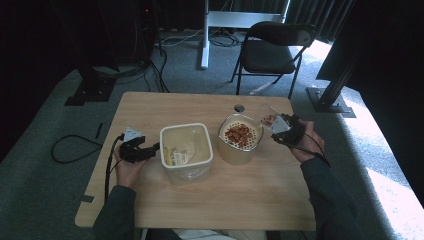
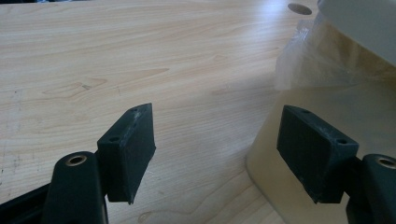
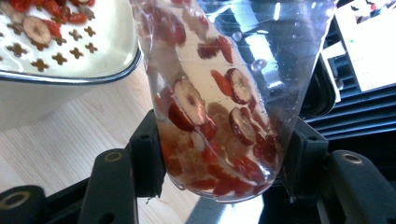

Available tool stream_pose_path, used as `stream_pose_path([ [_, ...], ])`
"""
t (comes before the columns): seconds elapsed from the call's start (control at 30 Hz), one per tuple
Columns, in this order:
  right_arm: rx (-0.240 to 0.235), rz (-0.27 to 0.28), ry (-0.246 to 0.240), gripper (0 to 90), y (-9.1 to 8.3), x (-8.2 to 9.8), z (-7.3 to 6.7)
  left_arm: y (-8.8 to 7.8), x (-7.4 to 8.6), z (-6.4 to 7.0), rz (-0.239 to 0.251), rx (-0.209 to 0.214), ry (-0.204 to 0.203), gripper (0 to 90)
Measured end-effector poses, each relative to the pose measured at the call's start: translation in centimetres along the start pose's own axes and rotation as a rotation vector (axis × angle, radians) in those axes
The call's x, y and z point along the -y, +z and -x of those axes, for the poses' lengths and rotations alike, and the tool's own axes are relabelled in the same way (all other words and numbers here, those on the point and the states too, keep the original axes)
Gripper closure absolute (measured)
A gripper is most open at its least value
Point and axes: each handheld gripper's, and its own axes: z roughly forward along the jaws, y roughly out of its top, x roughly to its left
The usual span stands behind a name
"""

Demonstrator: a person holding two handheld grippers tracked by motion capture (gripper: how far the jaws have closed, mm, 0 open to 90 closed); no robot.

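Pouring is partly done: we are tilting a clear cup (image 3: 219,102) of dried fruit slices, clamped in our right gripper (image 1: 283,129), over the strainer pot (image 1: 241,137), apparently half emptied, while our left gripper (image 1: 136,148) is idling open beside the square tub (image 1: 186,151).

Near half of the table (image 1: 210,205) is bare wood, open for either hand, and so is the far left corner behind the left gripper (image 1: 145,150). The middle is blocked by the square tub (image 1: 186,150) and, just beside it, the round strainer bowl (image 1: 241,137); only a narrow gap runs between them. The left gripper sits just beside the tub's left wall, one jaw against it; the right gripper (image 1: 281,131), clamped on the tilted clear cup (image 3: 219,107), crowds the strainer's right rim, near the table's right edge.
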Motion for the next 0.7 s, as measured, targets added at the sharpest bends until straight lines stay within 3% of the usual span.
stream_pose_path([
  [0.23,0.04,-0.049,-0.16,42.7,0.0,-1.0,-0.4,0.0,0.0,0.0,0.002,0.002,0.0,28.3],
  [0.37,0.081,-0.089,-0.285,42.7,0.0,-1.7,-0.8,-0.1,0.0,0.0,0.004,0.002,-0.003,28.3],
  [0.43,0.1,-0.104,-0.331,42.7,0.0,-2.0,-1.1,0.0,0.0,0.0,0.004,0.003,-0.001,28.3],
  [0.47,0.1,-0.104,-0.331,42.7,0.0,-2.0,-1.1,0.0,0.0,0.0,0.004,0.003,-0.001,28.3],
  [0.53,0.132,-0.116,-0.397,42.7,0.0,-2.4,-1.5,0.0,-0.1,0.1,0.004,0.003,-0.002,28.3],
  [0.67,0.162,-0.13,-0.455,42.7,-0.1,-2.7,-1.7,-0.1,-0.1,0.1,0.005,0.003,0.0,28.3],
  [0.7,0.186,-0.139,-0.494,42.7,-0.2,-2.8,-1.9,-0.1,-0.1,0.1,0.005,0.003,0.0,28.3],
])
